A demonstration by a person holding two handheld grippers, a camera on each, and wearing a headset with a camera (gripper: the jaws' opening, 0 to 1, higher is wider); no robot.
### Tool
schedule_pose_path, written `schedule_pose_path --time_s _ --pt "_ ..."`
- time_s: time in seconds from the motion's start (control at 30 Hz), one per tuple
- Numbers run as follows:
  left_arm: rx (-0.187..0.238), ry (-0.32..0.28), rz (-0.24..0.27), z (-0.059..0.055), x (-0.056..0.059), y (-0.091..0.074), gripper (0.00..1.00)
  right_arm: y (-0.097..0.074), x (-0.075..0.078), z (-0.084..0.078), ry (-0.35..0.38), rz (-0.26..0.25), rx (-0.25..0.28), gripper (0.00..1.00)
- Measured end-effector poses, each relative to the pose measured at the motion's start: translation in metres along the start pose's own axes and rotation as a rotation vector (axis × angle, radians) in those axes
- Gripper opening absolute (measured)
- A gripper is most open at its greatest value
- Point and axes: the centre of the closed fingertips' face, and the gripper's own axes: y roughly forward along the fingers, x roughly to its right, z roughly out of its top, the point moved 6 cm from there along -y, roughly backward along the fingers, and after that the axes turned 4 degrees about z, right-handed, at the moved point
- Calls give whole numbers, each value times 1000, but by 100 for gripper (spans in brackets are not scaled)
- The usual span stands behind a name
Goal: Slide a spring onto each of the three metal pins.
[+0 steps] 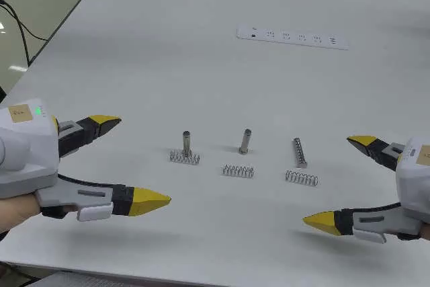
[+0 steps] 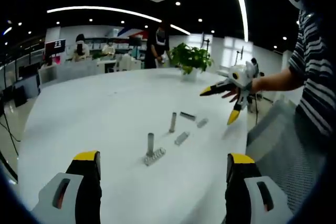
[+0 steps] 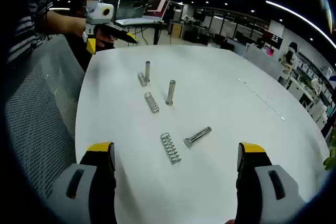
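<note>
You held your left gripper (image 1: 140,159) and right gripper (image 1: 330,180) over the white table (image 1: 168,45), each with its fingers spread wide and empty. Between them, the left pin (image 1: 187,142) and middle pin (image 1: 245,140) stood upright, and the right pin (image 1: 299,152) lay flat. One spring lay loose just before each pin: the left spring (image 1: 185,158), middle spring (image 1: 238,171) and right spring (image 1: 301,178).
</note>
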Motion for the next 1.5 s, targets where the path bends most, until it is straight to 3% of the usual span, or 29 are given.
schedule_pose_path --time_s 1.23,1.5 --pt "-4 4 -1 0 0 -2 98 1 2 -3 -5 2 -6 97" --pt "0 3 1 1 -1 -3 98 -1 7 3 83 11 57 96"
